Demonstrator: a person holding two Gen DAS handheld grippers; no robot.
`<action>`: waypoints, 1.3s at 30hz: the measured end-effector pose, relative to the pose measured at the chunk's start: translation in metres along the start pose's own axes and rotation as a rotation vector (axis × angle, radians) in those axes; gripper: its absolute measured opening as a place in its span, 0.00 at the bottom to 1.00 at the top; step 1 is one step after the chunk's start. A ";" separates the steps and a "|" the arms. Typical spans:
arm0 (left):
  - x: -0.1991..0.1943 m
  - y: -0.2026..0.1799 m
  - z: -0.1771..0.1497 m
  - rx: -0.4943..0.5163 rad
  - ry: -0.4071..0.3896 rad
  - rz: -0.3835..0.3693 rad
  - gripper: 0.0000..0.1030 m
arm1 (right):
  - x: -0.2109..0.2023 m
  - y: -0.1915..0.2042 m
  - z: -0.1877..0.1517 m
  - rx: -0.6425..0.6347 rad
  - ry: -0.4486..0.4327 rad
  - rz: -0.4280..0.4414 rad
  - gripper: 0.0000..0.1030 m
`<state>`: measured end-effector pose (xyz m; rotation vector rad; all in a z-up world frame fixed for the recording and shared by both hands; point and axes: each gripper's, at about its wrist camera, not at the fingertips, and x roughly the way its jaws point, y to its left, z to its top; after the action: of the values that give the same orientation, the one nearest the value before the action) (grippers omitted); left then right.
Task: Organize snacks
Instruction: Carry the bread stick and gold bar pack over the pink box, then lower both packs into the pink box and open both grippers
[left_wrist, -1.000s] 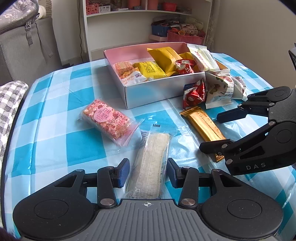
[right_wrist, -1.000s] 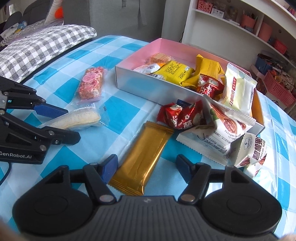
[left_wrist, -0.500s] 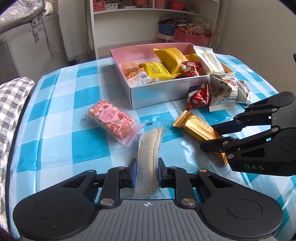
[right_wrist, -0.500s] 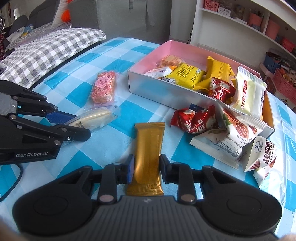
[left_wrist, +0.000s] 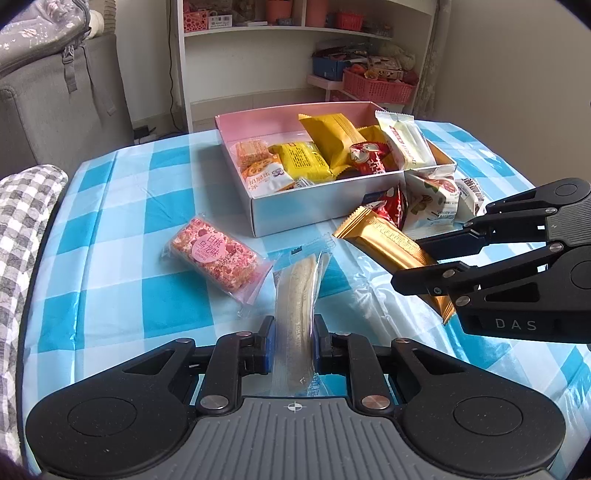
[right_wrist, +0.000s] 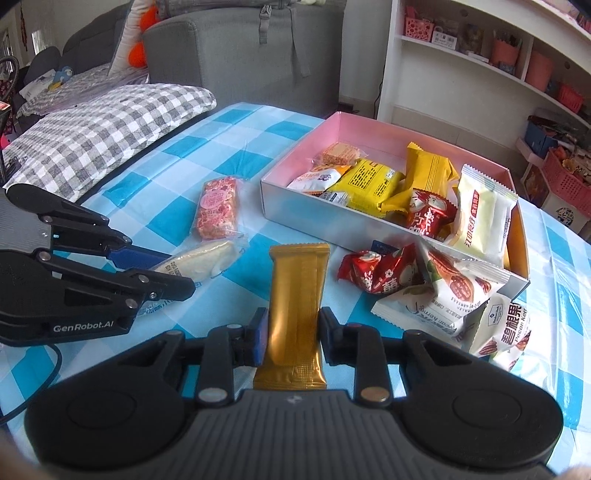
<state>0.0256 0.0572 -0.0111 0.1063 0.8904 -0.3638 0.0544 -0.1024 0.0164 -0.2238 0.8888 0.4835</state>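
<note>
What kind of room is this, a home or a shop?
Most likely a home living room. A grey sofa with a checked cushion stands beside the table, which has a blue checked cloth, and white shelves hold baskets and small household things.

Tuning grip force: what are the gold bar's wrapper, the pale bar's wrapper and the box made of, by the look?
Gold bar: likely metallised foil film, shiny, with creases and a crimped end seal.
Pale bar: clear thin plastic film; the contents show through and it crinkles.
Box: probably coated cardboard, with thin folded walls, silver outside, pink inside.
</note>
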 end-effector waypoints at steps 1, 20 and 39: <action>-0.001 0.000 0.001 -0.001 -0.002 0.000 0.16 | -0.002 0.000 0.001 0.001 -0.007 0.000 0.25; 0.000 -0.009 0.053 -0.056 -0.081 -0.001 0.16 | -0.024 -0.035 0.026 0.079 -0.099 -0.057 0.25; 0.093 0.003 0.145 -0.144 -0.068 0.075 0.16 | 0.028 -0.143 0.077 0.303 -0.066 -0.147 0.25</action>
<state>0.1872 0.0004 0.0084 -0.0056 0.8402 -0.2314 0.1931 -0.1881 0.0403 0.0045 0.8626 0.2140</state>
